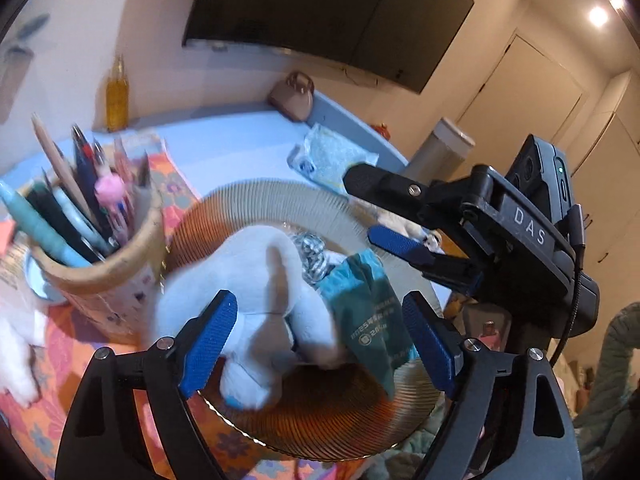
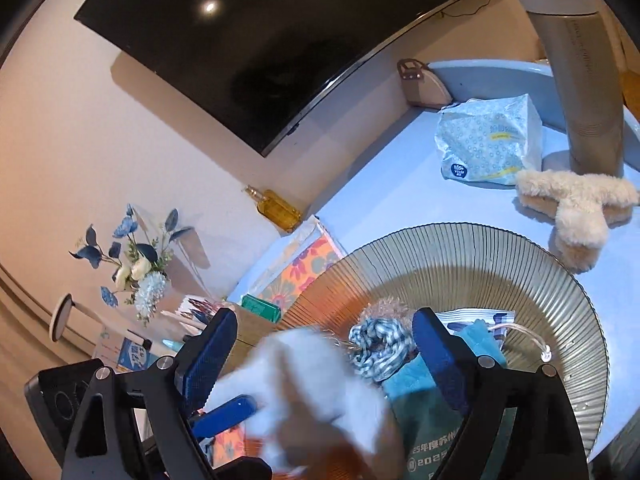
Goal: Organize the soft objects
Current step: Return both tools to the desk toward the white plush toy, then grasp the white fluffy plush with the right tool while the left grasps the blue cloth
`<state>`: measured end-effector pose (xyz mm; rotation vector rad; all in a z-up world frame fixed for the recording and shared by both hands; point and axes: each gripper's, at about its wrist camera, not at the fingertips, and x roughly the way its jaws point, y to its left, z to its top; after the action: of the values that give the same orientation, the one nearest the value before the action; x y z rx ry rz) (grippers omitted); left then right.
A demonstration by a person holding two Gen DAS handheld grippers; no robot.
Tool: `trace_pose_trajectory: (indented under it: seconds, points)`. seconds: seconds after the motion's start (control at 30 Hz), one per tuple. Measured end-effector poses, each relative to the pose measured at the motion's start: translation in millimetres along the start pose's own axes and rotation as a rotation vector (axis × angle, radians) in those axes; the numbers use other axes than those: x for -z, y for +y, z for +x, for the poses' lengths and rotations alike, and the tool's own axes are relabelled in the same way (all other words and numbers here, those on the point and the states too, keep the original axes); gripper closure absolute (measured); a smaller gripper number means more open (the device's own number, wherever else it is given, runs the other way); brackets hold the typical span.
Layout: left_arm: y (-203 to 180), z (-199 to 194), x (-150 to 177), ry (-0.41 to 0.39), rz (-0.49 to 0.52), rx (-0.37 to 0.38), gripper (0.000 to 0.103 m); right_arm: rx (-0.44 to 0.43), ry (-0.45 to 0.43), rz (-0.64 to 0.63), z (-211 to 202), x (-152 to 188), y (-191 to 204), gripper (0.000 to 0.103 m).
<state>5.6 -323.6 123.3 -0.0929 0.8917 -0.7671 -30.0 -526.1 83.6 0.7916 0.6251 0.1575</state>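
Plush toy (image 1: 256, 300), white and blurred, lies in the ribbed round basket (image 1: 280, 196) just right of the pen cup (image 1: 108, 276), and your left gripper (image 1: 316, 344) hangs over it with its fingers apart. Right of the toy sits a teal pouch (image 1: 368, 300) (drawstring showing in the right view). Farther right, your right gripper (image 1: 380, 212) stands with fingers spread over the same basket, holding nothing.
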Motion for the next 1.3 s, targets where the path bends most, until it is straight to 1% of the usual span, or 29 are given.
trace_pose_trajectory:
  seconds: [0.03, 0.13, 0.23, 0.3, 0.33, 0.43, 0.53, 0.67, 0.73, 0.8, 0.9, 1.03, 1.1, 1.13, 1.2, 1.3]
  points:
    - [-2.1, -4.6, -0.6, -0.017, 0.014, -0.008, 0.019, -0.004, -0.008, -0.003, -3.4, 0.1, 2.8, 0.015]
    - [-4.3, -17.9, -1.4, -0.049, 0.037, 0.001, 0.013, -0.009, -0.03, -0.018, -14.3, 1.0, 15.1, 0.015]
    - [4.0, -29.2, -1.7, -0.071, 0.016, -0.003, 0.012, -0.038, -0.058, -0.032, -25.4, 3.3, 30.1, 0.014]
    - [12.6, -38.4, 3.9, -0.09, -0.007, -0.021, 0.012, -0.067, -0.075, -0.046, -31.3, 6.8, 43.7, 0.014]
    - [18.8, -43.2, 8.4, -0.099, -0.02, -0.036, 0.012, -0.086, -0.085, -0.055, -33.0, 10.1, 52.0, 0.012]
    - [43.3, -58.1, 21.8, -0.108, -0.06, -0.104, 0.012, -0.127, -0.081, -0.083, -29.2, 20.1, 75.7, 0.009]
    - [72.8, -79.2, 32.4, -0.11, -0.091, -0.196, 0.012, -0.161, -0.035, -0.139, -15.1, 34.4, 107.4, 0.009]
    - [120.0, -116.3, 50.9, -0.122, -0.136, -0.349, 0.012, -0.203, 0.022, -0.189, 8.6, 57.7, 141.5, 0.008]
    - [148.5, -133.6, 63.8, -0.112, -0.173, -0.433, 0.012, -0.212, 0.061, -0.218, 25.7, 73.0, 158.1, 0.006]
    - [171.5, -146.9, 74.9, -0.105, -0.213, -0.48, 0.012, -0.216, 0.108, -0.251, 44.6, 90.8, 175.1, 0.006]
    - [203.7, -162.4, 95.9, -0.099, -0.277, -0.531, 0.012, -0.216, 0.167, -0.299, 72.8, 118.2, 197.5, 0.006]
    - [240.0, -169.1, 126.6, -0.041, -0.333, -0.597, 0.012, -0.163, 0.234, -0.361, 112.4, 151.9, 218.6, 0.006]
    - [250.8, -166.2, 140.5, -0.018, -0.364, -0.613, 0.012, -0.126, 0.278, -0.388, 138.3, 168.1, 222.6, 0.006]
    - [257.6, -164.6, 146.9, -0.007, -0.377, -0.611, 0.012, -0.11, 0.284, -0.396, 146.4, 173.2, 222.7, 0.006]
    - [264.4, -160.3, 157.1, 0.009, -0.375, -0.603, 0.012, -0.038, 0.283, -0.429, 167.0, 186.3, 220.5, 0.006]
    - [268.2, -149.9, 167.3, 0.034, -0.323, -0.591, 0.012, 0.133, 0.268, -0.53, 198.8, 207.2, 218.0, 0.006]
